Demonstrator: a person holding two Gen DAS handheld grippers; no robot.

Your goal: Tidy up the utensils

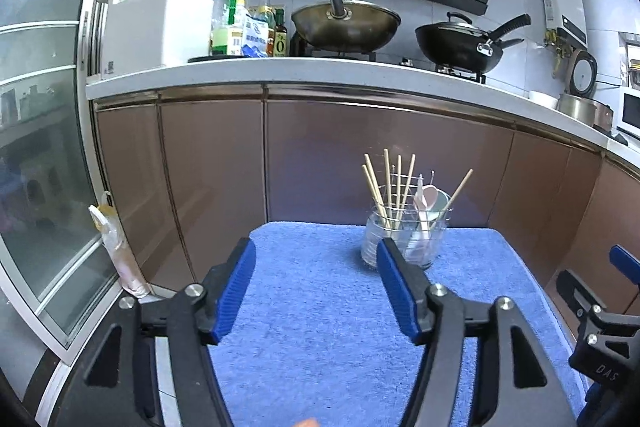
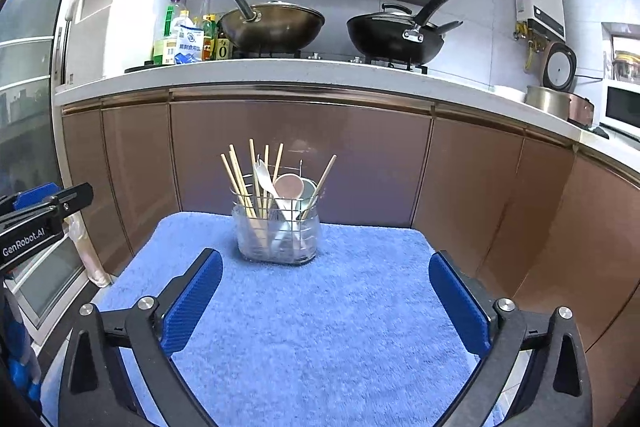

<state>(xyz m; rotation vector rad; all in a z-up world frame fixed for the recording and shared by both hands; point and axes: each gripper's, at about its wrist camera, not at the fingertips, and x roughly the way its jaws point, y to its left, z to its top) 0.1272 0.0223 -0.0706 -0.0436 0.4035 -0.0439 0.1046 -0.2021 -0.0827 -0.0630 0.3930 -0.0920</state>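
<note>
We see the holder (image 2: pixel 277 235), a clear tub with a wire rack inside, standing upright near the far edge of the blue towel (image 2: pixel 320 327), just in front of the brown cabinets (image 2: pixel 300 147). In it the chopsticks (image 2: pixel 240 183) stand on end, long axes near vertical, tips fanned up and slightly outward; one chopstick (image 2: pixel 320 185) leans away to the right. The spoons (image 2: pixel 286 187) stand bowl-up, and a pale fork-like piece (image 2: pixel 262 171) rises between them and the chopsticks.

Nothing lies loose on the towel, so we judge the sorting done or nearly so. If we tidy further, the leaning stick is the one to take: close on it above the rim and lift along its axis, not sideways, or the light holder may tip.

Our right gripper (image 2: pixel 326 303) hovers over the towel, jaws wide apart and empty, holder well ahead between them. Our left gripper (image 1: pixel 316 291) is also spread and empty, with the holder (image 1: pixel 404 239) just beyond its right finger
</note>
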